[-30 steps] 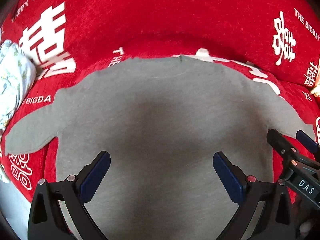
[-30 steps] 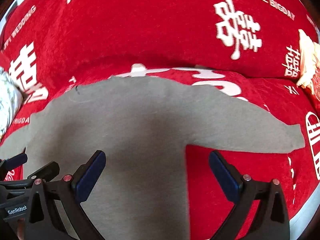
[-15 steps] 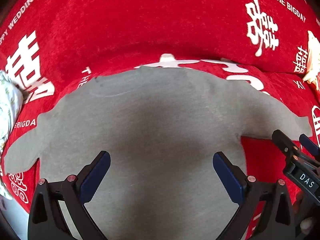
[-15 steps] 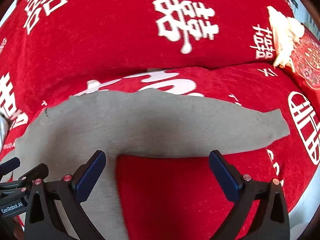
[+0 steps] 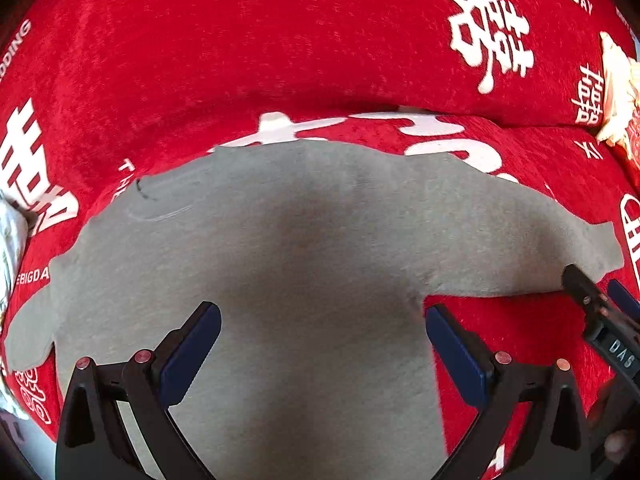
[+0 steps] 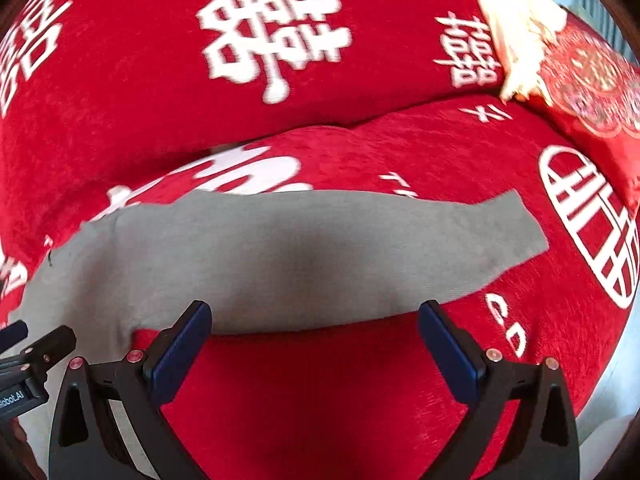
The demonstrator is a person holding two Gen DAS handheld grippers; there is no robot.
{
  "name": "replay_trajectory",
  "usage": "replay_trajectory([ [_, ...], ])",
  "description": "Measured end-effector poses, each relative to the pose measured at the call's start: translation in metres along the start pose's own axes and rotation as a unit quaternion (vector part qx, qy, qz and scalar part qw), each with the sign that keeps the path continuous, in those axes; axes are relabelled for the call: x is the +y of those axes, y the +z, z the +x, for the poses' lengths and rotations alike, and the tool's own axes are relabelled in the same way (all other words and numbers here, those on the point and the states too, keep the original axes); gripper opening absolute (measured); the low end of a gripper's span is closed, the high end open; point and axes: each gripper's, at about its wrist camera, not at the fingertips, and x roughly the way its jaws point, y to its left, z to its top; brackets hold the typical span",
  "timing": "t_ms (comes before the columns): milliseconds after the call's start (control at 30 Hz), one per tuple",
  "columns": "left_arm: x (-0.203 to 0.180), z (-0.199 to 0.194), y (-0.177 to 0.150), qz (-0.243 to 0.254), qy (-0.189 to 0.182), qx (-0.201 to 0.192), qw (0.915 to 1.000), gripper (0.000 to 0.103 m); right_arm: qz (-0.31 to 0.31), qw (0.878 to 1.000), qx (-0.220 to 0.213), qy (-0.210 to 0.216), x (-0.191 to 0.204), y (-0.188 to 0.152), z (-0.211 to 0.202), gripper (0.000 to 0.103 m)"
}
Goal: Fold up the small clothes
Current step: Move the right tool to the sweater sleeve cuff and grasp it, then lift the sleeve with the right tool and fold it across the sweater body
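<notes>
A small grey long-sleeved top [image 5: 288, 264] lies spread flat, back up, on a red sofa cover. My left gripper [image 5: 320, 348] is open and empty above the top's body, near its right armpit. My right gripper [image 6: 316, 344] is open and empty just in front of the top's right sleeve [image 6: 360, 248], which stretches out to the right. The right gripper's tip shows at the right edge of the left wrist view [image 5: 600, 316]. The left gripper's tip shows at the left edge of the right wrist view [image 6: 32, 348].
The red sofa cover [image 5: 280, 60] with white lettering rises into a backrest behind the top. A pale patterned cloth [image 5: 10, 232] lies at the far left. A cream cloth [image 6: 516, 36] and a red patterned cushion [image 6: 592, 76] lie at the back right.
Both grippers have moved to the right across the top. The right gripper now faces the right sleeve instead of the body. Both stayed open.
</notes>
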Motion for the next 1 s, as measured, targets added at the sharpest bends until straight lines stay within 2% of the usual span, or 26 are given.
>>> replay_trajectory([
  [267, -0.036, 0.023, 0.006, 0.015, -0.003, 0.015, 0.9998, 0.103, 0.056, 0.998, 0.002, -0.032, -0.066, 0.009, 0.017, 0.102],
  [433, -0.051, 0.032, 0.009, 0.021, -0.003, 0.016, 0.9996, 0.103, 0.104, 0.994, 0.019, -0.027, -0.104, 0.010, 0.033, 0.102],
  [533, -0.058, 0.037, 0.012, 0.025, -0.002, 0.016, 0.9996, 0.103, 0.150, 0.988, 0.028, 0.003, -0.129, 0.008, 0.047, 0.099],
  [600, -0.061, 0.040, 0.013, 0.026, 0.000, 0.016, 0.9995, 0.103, 0.168, 0.985, 0.034, 0.028, -0.140, 0.010, 0.059, 0.092],
  [667, -0.061, 0.042, 0.015, 0.024, 0.001, 0.016, 0.9996, 0.103, 0.174, 0.983, 0.017, 0.054, -0.144, 0.016, 0.063, 0.091],
  [733, -0.061, 0.044, 0.016, 0.022, 0.002, 0.015, 0.9996, 0.103, 0.179, 0.980, 0.008, 0.083, -0.146, 0.025, 0.067, 0.083],
  [800, -0.058, 0.045, 0.019, 0.017, 0.006, 0.012, 0.9998, 0.103, 0.199, 0.974, 0.022, 0.108, -0.152, 0.034, 0.082, 0.069],
  [900, -0.051, 0.048, 0.024, 0.005, 0.012, 0.008, 0.9999, 0.103, 0.222, 0.965, 0.024, 0.140, -0.162, 0.038, 0.095, 0.058],
  [1000, -0.039, 0.056, 0.030, -0.014, 0.024, 0.008, 0.9996, 0.103, 0.229, 0.961, 0.012, 0.154, -0.170, 0.044, 0.100, 0.055],
])
